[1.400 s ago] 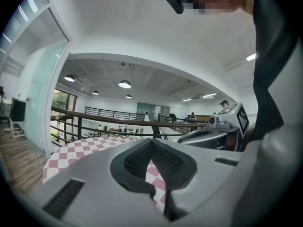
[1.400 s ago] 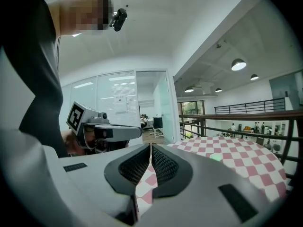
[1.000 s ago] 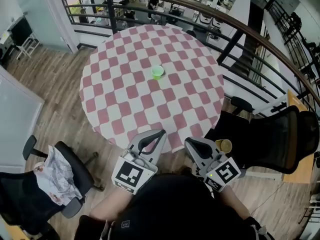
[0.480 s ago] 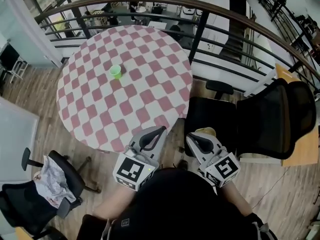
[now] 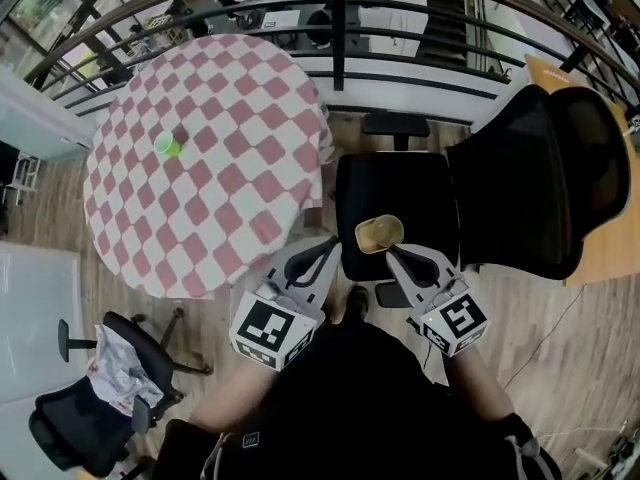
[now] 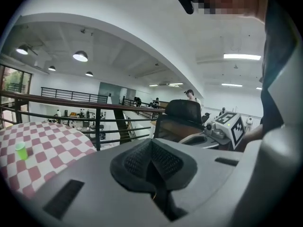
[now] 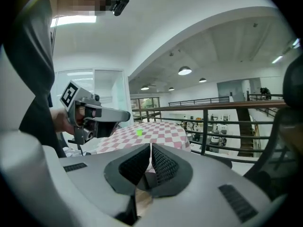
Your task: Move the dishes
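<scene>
The right claw is pinched nearly shut on the rim of a tan cup. The cup is mouth-up and sits over the near part of a black office chair's seat. Whether it touches the seat cannot be told. In the right gripper view the pads almost meet, with a tan sliver showing just below them.

Just to the left, the left claw is closed on nothing, and its pads meet in its own view. It hangs over the wood floor, in the gap between the chair and the bench.

The chair stands directly beyond both claws, with its tall back off to the right. The round, pink-checked bench lies to the left and farther off. A small green cup stands upright on its far-left part, well apart from the claws. A dark railing runs behind the bench and chair. At the near left, a second chair carries a crumpled cloth.
</scene>
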`<state>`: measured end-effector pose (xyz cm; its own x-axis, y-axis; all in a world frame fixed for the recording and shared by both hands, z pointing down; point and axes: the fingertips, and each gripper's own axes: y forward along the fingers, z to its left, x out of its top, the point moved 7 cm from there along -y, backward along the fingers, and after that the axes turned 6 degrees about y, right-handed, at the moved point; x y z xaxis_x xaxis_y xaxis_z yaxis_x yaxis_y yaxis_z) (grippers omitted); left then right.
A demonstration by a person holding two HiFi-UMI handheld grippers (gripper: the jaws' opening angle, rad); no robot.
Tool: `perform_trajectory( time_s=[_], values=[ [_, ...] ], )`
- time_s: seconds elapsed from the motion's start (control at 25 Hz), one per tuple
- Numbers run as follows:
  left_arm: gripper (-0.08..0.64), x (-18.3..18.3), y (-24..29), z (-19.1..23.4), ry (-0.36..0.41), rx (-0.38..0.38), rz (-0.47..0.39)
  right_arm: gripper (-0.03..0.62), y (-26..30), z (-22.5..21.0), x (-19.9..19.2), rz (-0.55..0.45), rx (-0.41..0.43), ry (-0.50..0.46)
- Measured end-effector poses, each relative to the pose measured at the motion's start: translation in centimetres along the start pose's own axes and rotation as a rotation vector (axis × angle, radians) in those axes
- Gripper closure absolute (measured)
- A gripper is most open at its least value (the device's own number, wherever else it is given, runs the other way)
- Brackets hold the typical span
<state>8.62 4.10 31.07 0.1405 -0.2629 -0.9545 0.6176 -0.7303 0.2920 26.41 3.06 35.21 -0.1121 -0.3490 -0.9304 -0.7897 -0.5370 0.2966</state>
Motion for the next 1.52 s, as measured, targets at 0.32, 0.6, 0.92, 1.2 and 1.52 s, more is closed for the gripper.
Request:
perform_trajectory(
  time_s=[0.32,0.6,0.92,1.2,1.52],
  values=[
    [0.555,-2.7,6.0,-0.1,0.012,-0.125,0.083,0.565,-1.1,-4.7,-2.9,0.034,-0.173,0.072],
    [0.555,-9.4,11.0,-0.1,-0.010,-0.185,0.226,0.565,2.3,-7.5,-9.6,0.165,-0.122,0.096],
    [0.555,-19.2,16.2,1.5,-0.079,-0.125,0.352,0.565,6.6,-12.1,-20.3,0.369,-0.109,-0.045],
    [0.555,-26.7,20.0,2.0,-0.096,-0.134,0.375,0.563,9.8,-15.0,-26.8,0.440,-0.028,-0.012],
    [0.555,-35.7,22.1,2.1,-0.139,-0.111,0.423,0.561,12.7,-17.7,-34.7,0.668,0.030,-0.121]
  ],
)
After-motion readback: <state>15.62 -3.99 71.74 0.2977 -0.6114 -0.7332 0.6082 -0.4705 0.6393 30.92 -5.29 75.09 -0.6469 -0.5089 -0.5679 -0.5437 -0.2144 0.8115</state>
